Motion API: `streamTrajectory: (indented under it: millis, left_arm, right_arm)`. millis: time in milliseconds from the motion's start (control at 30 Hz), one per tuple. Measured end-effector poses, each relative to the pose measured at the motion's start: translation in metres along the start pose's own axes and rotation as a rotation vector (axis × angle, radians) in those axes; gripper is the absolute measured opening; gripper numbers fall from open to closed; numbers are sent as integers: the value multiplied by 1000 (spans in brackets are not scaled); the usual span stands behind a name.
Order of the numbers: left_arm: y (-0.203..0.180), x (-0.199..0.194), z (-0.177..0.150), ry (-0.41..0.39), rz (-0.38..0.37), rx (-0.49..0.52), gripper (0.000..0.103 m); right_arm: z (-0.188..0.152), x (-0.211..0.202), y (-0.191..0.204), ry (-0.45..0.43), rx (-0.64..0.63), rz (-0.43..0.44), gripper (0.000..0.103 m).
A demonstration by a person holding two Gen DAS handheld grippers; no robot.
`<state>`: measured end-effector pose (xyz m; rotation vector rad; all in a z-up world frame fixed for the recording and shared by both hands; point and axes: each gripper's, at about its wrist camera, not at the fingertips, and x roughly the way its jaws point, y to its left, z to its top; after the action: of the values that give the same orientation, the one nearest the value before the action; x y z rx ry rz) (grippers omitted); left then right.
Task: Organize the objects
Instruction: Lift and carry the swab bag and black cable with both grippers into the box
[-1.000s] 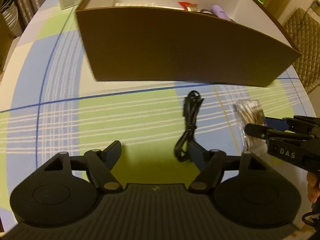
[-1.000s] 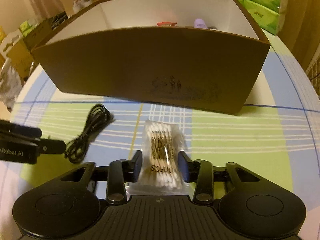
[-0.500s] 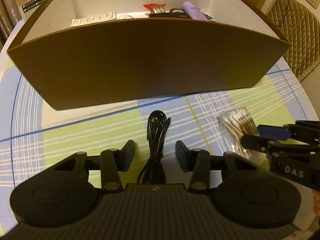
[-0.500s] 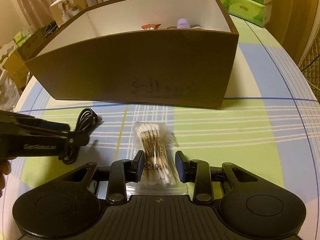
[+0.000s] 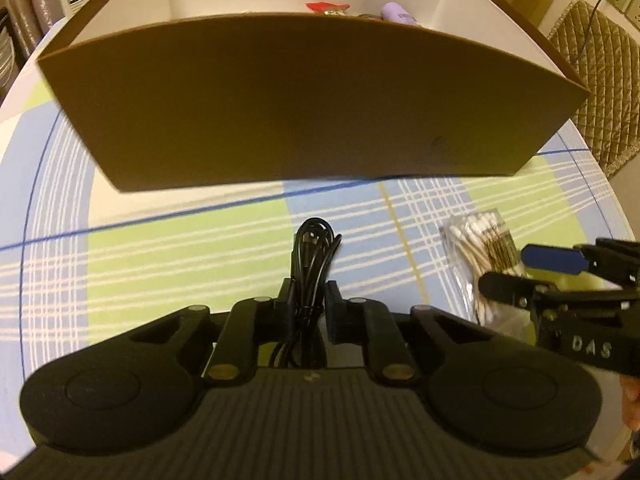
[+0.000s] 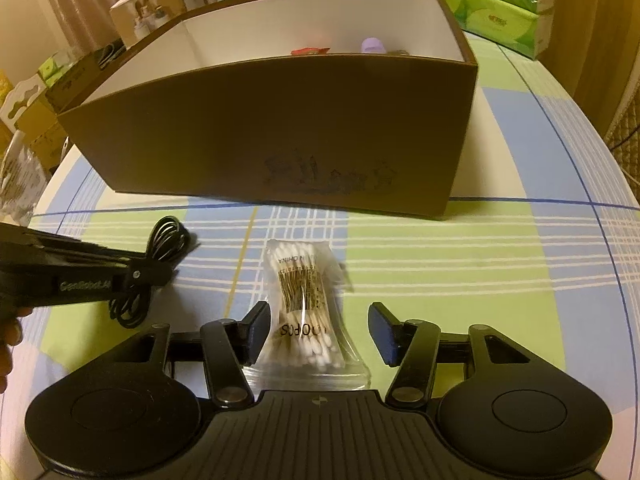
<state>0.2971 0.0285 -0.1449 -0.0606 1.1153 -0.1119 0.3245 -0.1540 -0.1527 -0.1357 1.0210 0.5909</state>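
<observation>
Some things already sit in our brown box (image 5: 312,100). Our left hand-held gripper (image 5: 308,300) squeezes the black cable (image 5: 314,248) on the counter (image 5: 160,248). At three o'clock, our right hand-held gripper (image 6: 318,332) is opening around the cotton swab bag (image 6: 304,300).

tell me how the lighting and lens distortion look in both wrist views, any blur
Left wrist view: dim warm yellow light, the brown box front wall in shadow and bowed by the fisheye, its edges slightly smeared. Right wrist view: same warm cast, the checked tablecloth lines curve outward, print on the cotton swab bag is soft, and the black cable looks a little blurred.
</observation>
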Motion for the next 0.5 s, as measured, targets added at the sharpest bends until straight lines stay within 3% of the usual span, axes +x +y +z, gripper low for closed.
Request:
streamTrajectory:
  millis: [500]
  left_arm:
    - [33, -29, -39, 8, 55, -120, 11]
  right_arm:
    - [4, 18, 16, -2, -107, 0, 52]
